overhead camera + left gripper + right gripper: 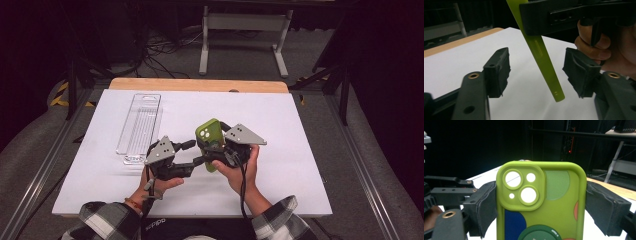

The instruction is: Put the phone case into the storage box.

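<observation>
Right hand-held gripper [541, 202] clamped on phone case [541, 205]; left hand-held gripper [536, 72] wide open around its edge, best closed squarely, gently.

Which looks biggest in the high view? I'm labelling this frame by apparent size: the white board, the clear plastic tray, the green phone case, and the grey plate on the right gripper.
1. White board
2. Clear plastic tray
3. and 4. Green phone case and grey plate: unsure, since the right gripper covers part of the case and both are raised nearer the camera.
</observation>
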{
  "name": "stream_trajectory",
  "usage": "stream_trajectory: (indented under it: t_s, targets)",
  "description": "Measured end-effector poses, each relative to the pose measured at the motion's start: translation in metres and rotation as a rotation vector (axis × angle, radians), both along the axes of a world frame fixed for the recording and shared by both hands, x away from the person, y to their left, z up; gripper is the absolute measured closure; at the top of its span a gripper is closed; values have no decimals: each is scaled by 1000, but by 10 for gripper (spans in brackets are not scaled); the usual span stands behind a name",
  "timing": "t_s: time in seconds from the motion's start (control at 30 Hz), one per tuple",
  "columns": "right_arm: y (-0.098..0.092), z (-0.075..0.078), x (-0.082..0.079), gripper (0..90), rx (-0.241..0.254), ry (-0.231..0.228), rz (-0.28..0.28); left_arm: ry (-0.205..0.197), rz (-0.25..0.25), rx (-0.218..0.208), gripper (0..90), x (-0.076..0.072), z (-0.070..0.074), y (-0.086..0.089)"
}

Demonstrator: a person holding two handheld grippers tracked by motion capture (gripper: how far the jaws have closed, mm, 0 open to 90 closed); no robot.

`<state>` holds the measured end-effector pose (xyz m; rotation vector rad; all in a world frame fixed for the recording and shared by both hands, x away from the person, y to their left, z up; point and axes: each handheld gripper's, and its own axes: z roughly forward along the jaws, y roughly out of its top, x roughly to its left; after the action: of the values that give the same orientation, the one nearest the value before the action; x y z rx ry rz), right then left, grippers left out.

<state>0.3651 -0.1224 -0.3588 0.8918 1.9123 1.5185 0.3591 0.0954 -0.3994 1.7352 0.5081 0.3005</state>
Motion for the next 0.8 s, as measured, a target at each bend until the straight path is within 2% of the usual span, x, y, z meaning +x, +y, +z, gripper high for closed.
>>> stream_trajectory:
  t_s: [0.17, 0.4, 0.57, 0.8]
  targets:
    - [1, 0, -2, 165, 6, -18, 6, -17, 6, 0, 522, 1, 2, -5]
    - [1, -2, -4, 164, 21, -32, 1, -18, 5, -3, 636, 2, 4, -8]
    - [2, -2, -4, 163, 27, -36, -4, -22, 12, -19, 688, 3, 4, -9]
    - [1, -2, -6, 163, 39, -46, -11, -22, 21, -15, 728, 4, 5, -8]
